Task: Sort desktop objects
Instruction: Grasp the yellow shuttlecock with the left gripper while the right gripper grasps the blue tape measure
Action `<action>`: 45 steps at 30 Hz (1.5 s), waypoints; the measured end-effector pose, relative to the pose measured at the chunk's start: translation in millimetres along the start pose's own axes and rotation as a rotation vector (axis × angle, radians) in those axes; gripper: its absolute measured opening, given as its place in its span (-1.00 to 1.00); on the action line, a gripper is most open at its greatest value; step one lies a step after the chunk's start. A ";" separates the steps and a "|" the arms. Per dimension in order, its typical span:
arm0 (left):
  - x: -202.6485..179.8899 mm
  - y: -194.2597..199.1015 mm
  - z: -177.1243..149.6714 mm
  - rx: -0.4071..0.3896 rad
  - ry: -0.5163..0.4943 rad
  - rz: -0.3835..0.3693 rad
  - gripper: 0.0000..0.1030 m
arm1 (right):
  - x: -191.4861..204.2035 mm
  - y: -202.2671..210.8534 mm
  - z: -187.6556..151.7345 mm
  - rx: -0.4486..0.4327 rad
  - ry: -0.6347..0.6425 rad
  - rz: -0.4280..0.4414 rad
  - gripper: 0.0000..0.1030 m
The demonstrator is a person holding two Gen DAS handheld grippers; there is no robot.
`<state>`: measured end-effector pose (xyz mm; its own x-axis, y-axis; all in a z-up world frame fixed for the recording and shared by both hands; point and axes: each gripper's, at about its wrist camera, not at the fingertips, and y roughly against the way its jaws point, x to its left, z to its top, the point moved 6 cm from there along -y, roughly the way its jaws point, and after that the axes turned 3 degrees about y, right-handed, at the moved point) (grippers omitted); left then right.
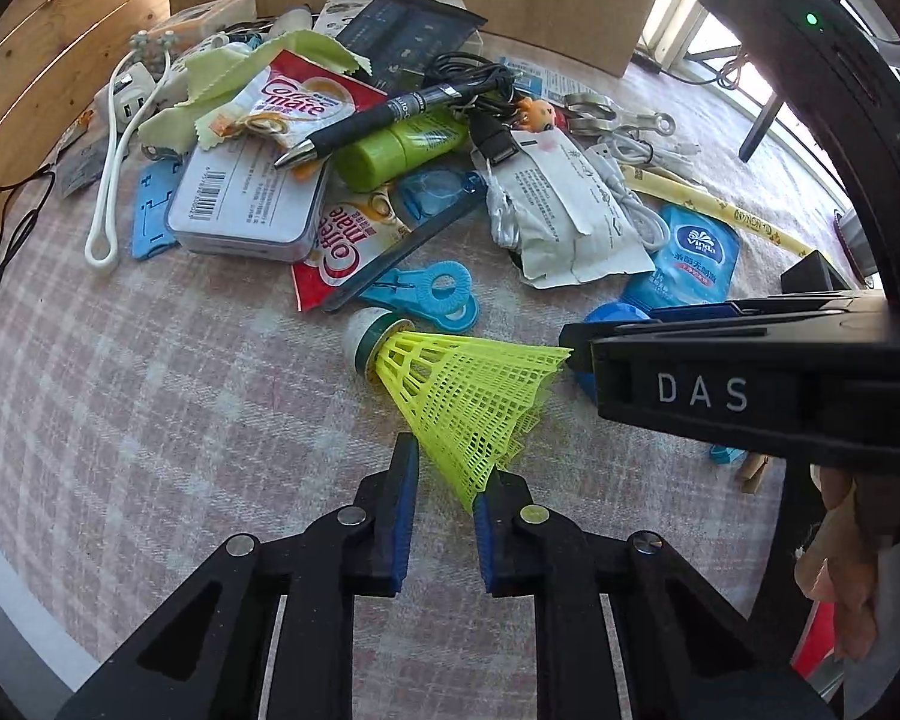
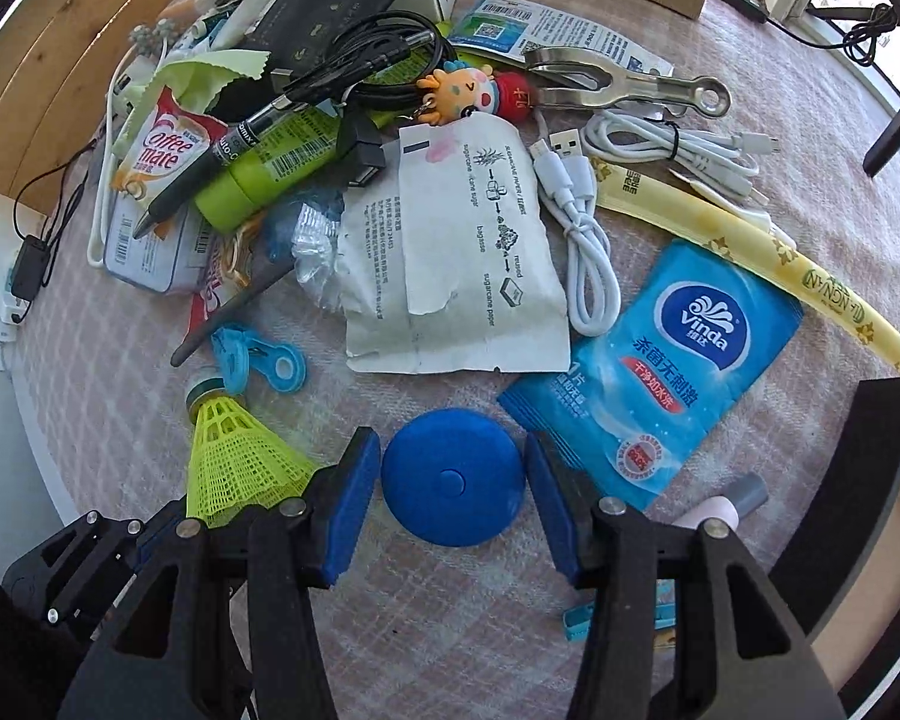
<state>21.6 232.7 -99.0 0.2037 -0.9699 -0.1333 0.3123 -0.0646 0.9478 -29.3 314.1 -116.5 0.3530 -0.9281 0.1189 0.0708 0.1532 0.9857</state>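
The left claw [image 1: 444,495] is spread, its blue-padded fingers on either side of the skirt rim of a yellow-green shuttlecock [image 1: 450,384] that lies on its side on the plaid-covered table [image 1: 150,420], white cork pointing toward the clutter; the right pad touches the rim of the netted skirt, while the left pad stands just apart from it. The right claw [image 2: 453,480] is also spread, straddling a round blue tape measure [image 2: 453,477] that lies flat on the cloth, with a narrow gap showing between the disc and each pad. In the right wrist view the shuttlecock sits just left of that claw, its cork next to a blue plastic clip [image 2: 258,363]. To the right of the tape measure lies a blue Vinda wet-wipe sachet [image 2: 678,372], its lower corner just beside the right finger. Farther back, a torn white paper packet [image 2: 450,252] lies beside a coiled white USB cable [image 2: 588,252] and a long yellow paper sleeve [image 2: 750,252]. The heap behind holds a green tube [image 2: 270,174] with a black pen [image 2: 222,162] across it, Coffee-mate sachets [image 1: 288,102], a metal tin [image 1: 240,204], a cartoon keychain figure [image 2: 462,90], steel tongs [image 2: 618,81] and a tangled black cable [image 2: 378,54].
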 end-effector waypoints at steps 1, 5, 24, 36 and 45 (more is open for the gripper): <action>4.1 0.2 0.3 -0.001 0.002 0.005 -0.78 | 1.7 0.8 -1.1 -0.002 0.016 -0.011 -0.04; 14.2 2.2 -0.2 -0.003 0.019 0.016 -0.88 | 1.2 5.4 -7.0 0.005 0.012 0.004 -0.05; -31.1 50.6 -7.8 -0.087 -0.069 -0.064 -0.97 | -87.9 116.7 -59.0 -0.119 -0.098 0.103 -0.05; -174.5 69.9 -21.0 -0.089 -0.312 -0.206 -0.97 | -188.6 108.2 -118.8 -0.186 -0.352 0.014 -0.05; -264.5 67.7 -56.3 -0.058 -0.514 -0.260 -0.97 | -261.5 119.5 -184.9 -0.201 -0.535 -0.047 -0.05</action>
<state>41.1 498.1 -16.0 -0.3590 -0.9142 -0.1882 0.3450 -0.3173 0.8834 59.3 637.9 -51.9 -0.1727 -0.9700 0.1712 0.2697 0.1206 0.9554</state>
